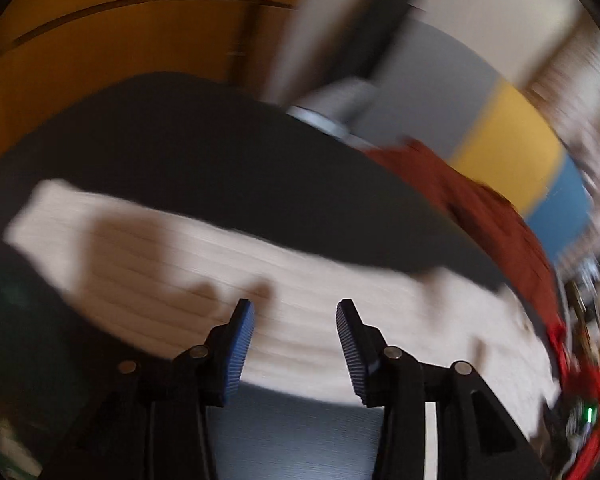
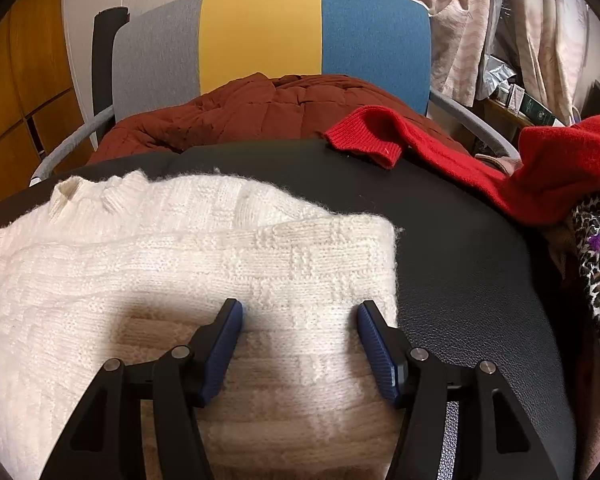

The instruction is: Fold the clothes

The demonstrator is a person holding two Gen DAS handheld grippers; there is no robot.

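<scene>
Right wrist view: your right gripper (image 2: 300,312) hovers spread over the folded cream knit sweater (image 2: 180,280), nothing pinched. Sweater's right edge runs just beside the right finger; beyond it, bare black leather tabletop (image 2: 460,248) gives open room to the right. Far side: red knit garment (image 2: 440,152) draped over the table edge, rust quilted jacket (image 2: 260,112) on the grey-yellow-blue chair (image 2: 260,32). Leopard-print cloth (image 2: 596,272) cut off at right.

Left wrist view is badly blurred: your left gripper (image 1: 296,308), jaws apart and empty, sits above the sweater (image 1: 220,252); its far edge meets dark tabletop (image 1: 200,152). Only this view shows the orange wooden cabinet (image 1: 100,48) at the far left.
</scene>
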